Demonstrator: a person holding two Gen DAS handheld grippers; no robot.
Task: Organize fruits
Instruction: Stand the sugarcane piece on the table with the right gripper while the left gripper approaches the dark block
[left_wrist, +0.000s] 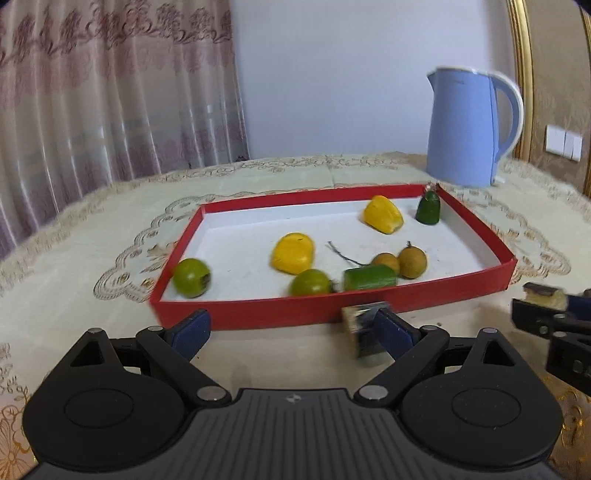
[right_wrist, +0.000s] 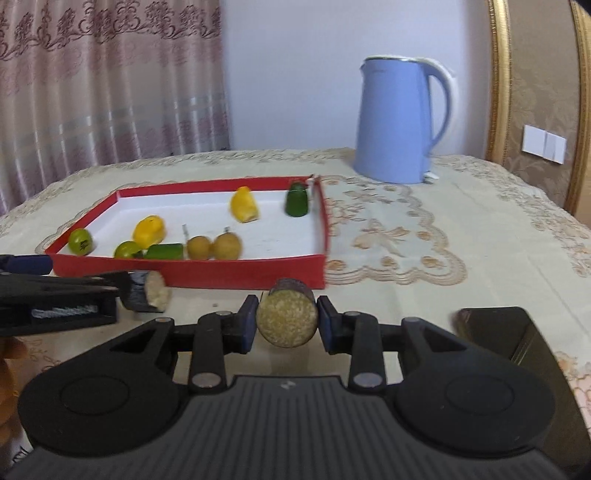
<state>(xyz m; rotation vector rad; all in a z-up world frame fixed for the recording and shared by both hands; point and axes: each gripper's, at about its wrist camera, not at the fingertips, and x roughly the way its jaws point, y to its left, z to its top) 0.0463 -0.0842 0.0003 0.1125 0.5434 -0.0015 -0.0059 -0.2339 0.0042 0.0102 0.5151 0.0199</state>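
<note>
A red tray with a white floor holds two yellow fruit pieces, two round green fruits, green cylinder pieces and two brown round fruits. My left gripper stands wide open just in front of the tray's near wall. A blurred, dark-skinned sugarcane piece lies against the inside of its right finger only. My right gripper is shut on a second sugarcane piece, pale cut face toward the camera, held above the cloth before the tray.
A blue kettle stands on the embroidered tablecloth behind and right of the tray. A dark boxy object sits near the right gripper's right side. Curtains hang at the back left. A hand shows at the left edge.
</note>
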